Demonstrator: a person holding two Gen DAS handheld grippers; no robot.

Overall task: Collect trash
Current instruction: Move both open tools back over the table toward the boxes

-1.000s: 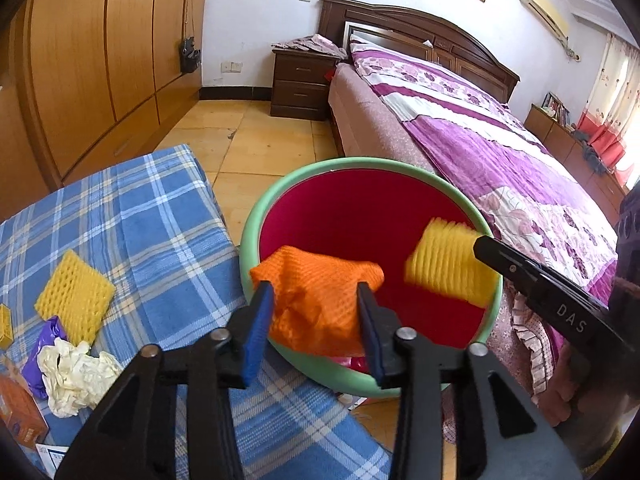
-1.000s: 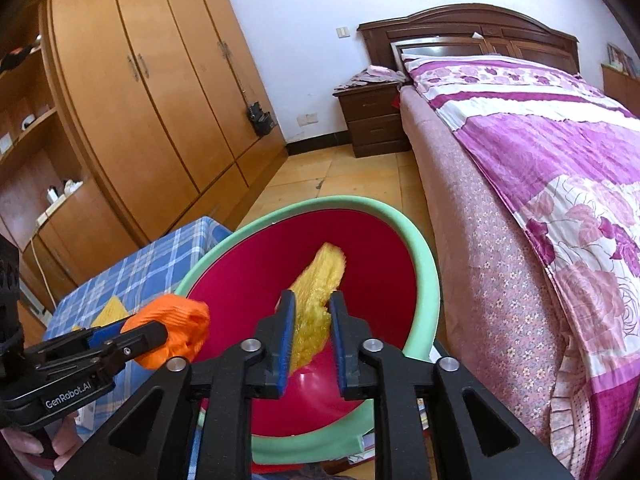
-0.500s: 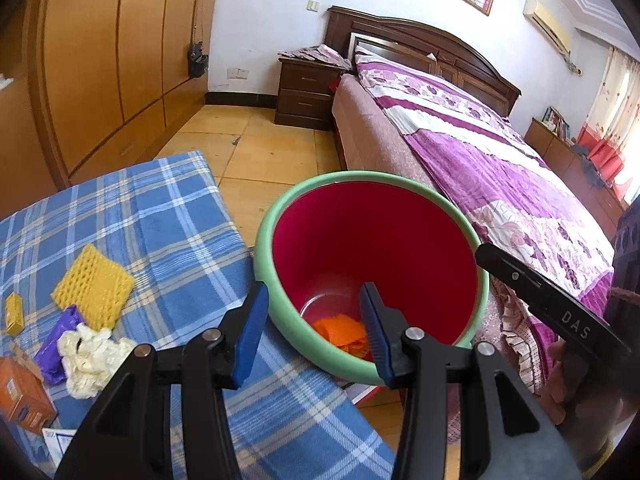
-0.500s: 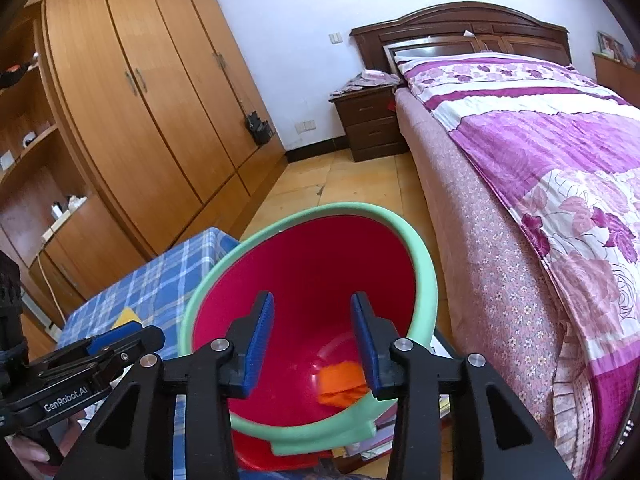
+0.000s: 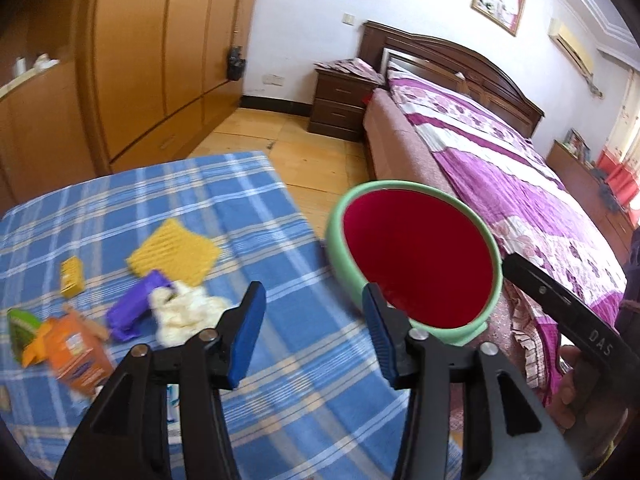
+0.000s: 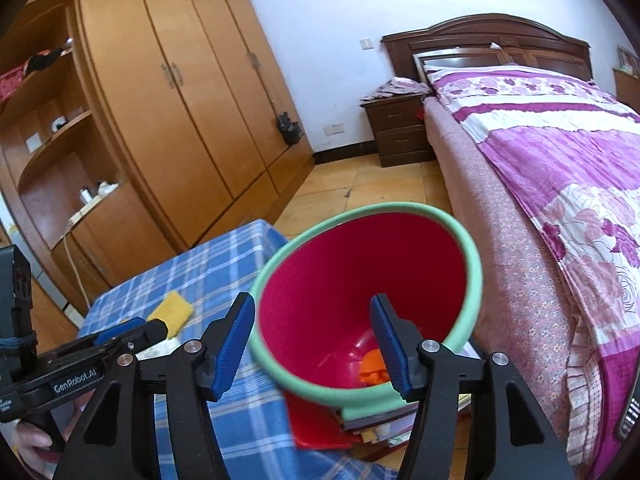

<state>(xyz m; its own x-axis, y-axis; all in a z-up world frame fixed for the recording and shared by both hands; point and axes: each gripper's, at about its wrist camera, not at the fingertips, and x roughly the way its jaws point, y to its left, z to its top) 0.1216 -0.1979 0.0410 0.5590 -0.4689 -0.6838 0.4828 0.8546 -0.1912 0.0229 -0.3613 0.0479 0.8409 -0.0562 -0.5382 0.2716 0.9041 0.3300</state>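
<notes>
A red bin with a green rim (image 5: 412, 196) (image 6: 468, 248) stands beside the blue plaid table (image 5: 200, 200). An orange foam net (image 6: 372, 368) lies at its bottom. My left gripper (image 5: 312, 332) is open and empty above the table edge, left of the bin. My right gripper (image 6: 312, 344) is open and empty over the bin's near rim. On the table lie a yellow foam net (image 5: 174, 250) (image 6: 172, 312), a purple wrapper (image 5: 136, 308), crumpled white tissue (image 5: 184, 312), an orange carton (image 5: 76, 348), a small yellow box (image 5: 72, 276) and a green packet (image 5: 20, 328).
A bed with a purple floral cover (image 5: 500, 168) (image 6: 560, 152) runs along the right. A wooden wardrobe (image 6: 180, 100) lines the left wall, with a nightstand (image 5: 340, 104) by the bed. Books and a red object (image 6: 320, 424) lie under the bin.
Both grippers opened and dropped the orange and yellow nets into the bin. Both then drew back, and the left one swung left toward the trash on the table.
</notes>
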